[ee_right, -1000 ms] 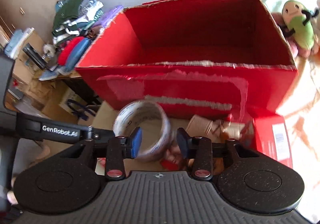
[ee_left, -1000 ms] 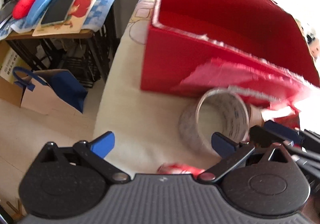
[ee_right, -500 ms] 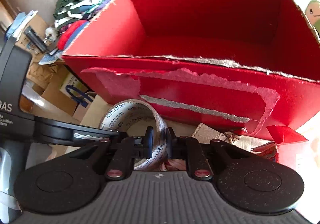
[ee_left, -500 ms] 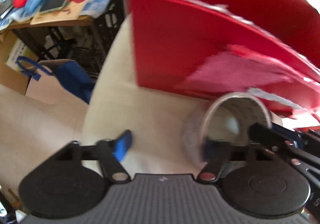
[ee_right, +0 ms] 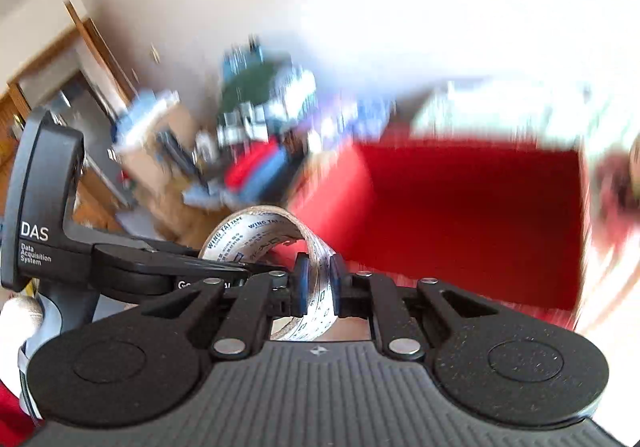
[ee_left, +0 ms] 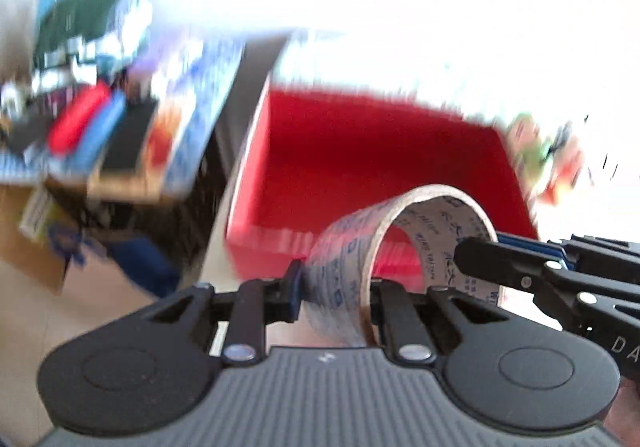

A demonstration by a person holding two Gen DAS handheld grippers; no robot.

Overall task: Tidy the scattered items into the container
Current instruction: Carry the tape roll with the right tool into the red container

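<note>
A roll of clear printed tape point(ee_left: 348, 247) hangs in the air in front of the open red cardboard box point(ee_left: 380, 167), held from both sides. My left gripper point(ee_left: 334, 297) is shut on the roll's near wall. My right gripper point(ee_left: 476, 251) reaches in from the right and pinches the opposite wall. In the right wrist view the tape roll point(ee_right: 256, 223) stands between the blue pads of the right gripper point(ee_right: 318, 283), which is shut on its wall. There the left gripper point(ee_right: 240, 269) comes in from the left. The red box point(ee_right: 460, 215) lies beyond, its inside showing. Both views are motion-blurred.
A cluttered shelf point(ee_left: 100, 135) with folded clothes, a red and a blue item stands left of the box. Below it are a cardboard carton and a blue bag point(ee_left: 136, 263). A green plush toy point(ee_left: 536, 151) lies right of the box.
Both grippers closed on the tape roll's walls and lifted it off the table. The views have swung upward, so the box now sits lower and its inside shows.
</note>
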